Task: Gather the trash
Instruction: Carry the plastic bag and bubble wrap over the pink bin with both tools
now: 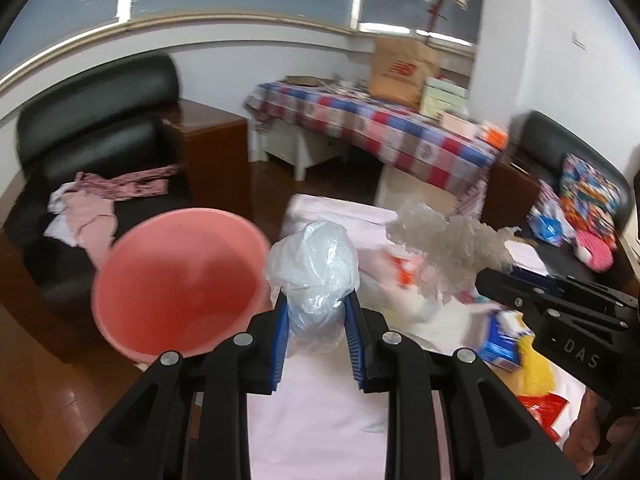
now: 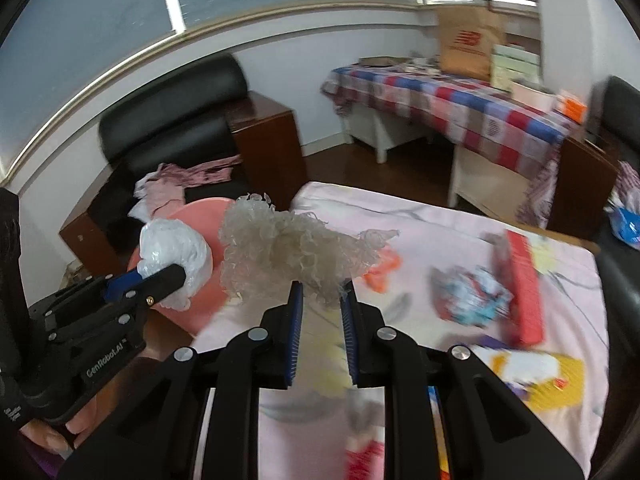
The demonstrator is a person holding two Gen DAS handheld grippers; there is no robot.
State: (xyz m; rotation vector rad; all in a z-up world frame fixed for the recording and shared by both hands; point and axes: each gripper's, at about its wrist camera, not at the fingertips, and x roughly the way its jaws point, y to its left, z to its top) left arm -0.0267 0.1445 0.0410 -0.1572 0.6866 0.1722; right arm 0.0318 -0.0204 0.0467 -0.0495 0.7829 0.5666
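My left gripper (image 1: 316,304) is shut on a crumpled clear plastic bag (image 1: 314,264), held above the pink-clothed table (image 1: 312,420) beside the pink bucket (image 1: 180,284). The bucket stands left of the table with its mouth toward me. My right gripper (image 2: 322,290) is shut on a wad of crinkled clear wrap (image 2: 288,248). In the right wrist view the left gripper (image 2: 160,280) and its bag (image 2: 176,256) hang in front of the bucket (image 2: 200,292). In the left wrist view the right gripper (image 1: 496,276) and its wrap (image 1: 444,244) sit to the right.
More litter lies on the table: a crumpled blue-and-red wrapper (image 2: 472,296), a red box (image 2: 524,288), an orange scrap (image 2: 380,272), yellow packaging (image 2: 540,372). A black armchair with clothes (image 1: 92,160) stands behind the bucket. A checked-cloth table (image 1: 380,128) lies beyond.
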